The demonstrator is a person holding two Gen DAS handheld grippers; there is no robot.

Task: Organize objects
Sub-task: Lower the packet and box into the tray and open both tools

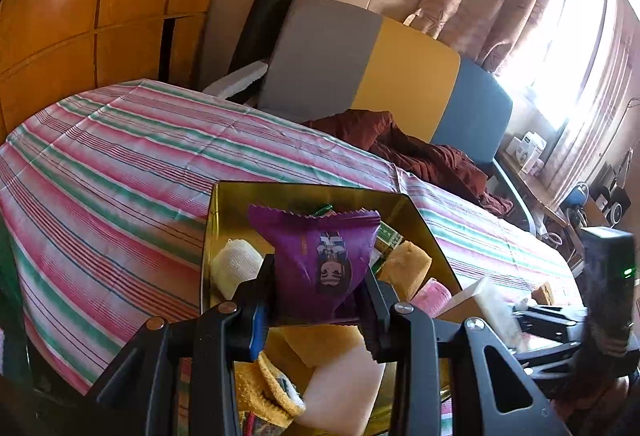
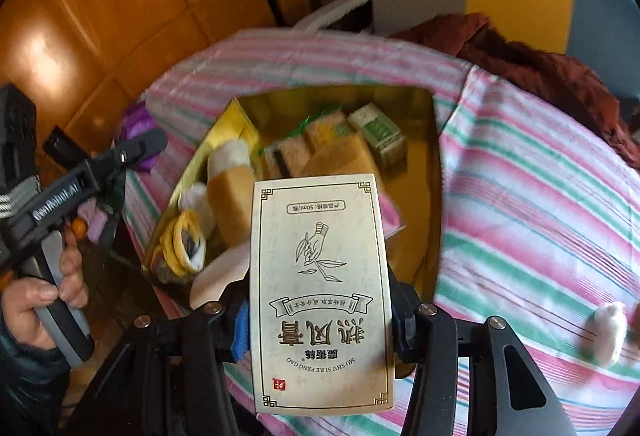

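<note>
The left gripper (image 1: 318,300) is clamped on a purple snack packet (image 1: 320,256), held above the near end of the gold tin (image 1: 224,203). The right gripper (image 2: 320,312) is clamped on a cream printed carton (image 2: 320,292), its sides pinched between the fingers, over the tin's near right edge.

The tin sits on the striped tablecloth (image 1: 120,155), its walls upright and its floor crowded: a white roll (image 1: 236,266) at the left wall, yellow sponges (image 1: 406,264), a small green box (image 2: 378,133) at the far right corner, yellow bands (image 2: 182,240) near the front left. Bare gold floor shows along the right wall.

Cloth lies open left and far of the tin. A white lump (image 2: 608,332), possibly another roll, rests on the cloth well right of it. A dark red garment (image 1: 420,151) lies past the table's far edge.
</note>
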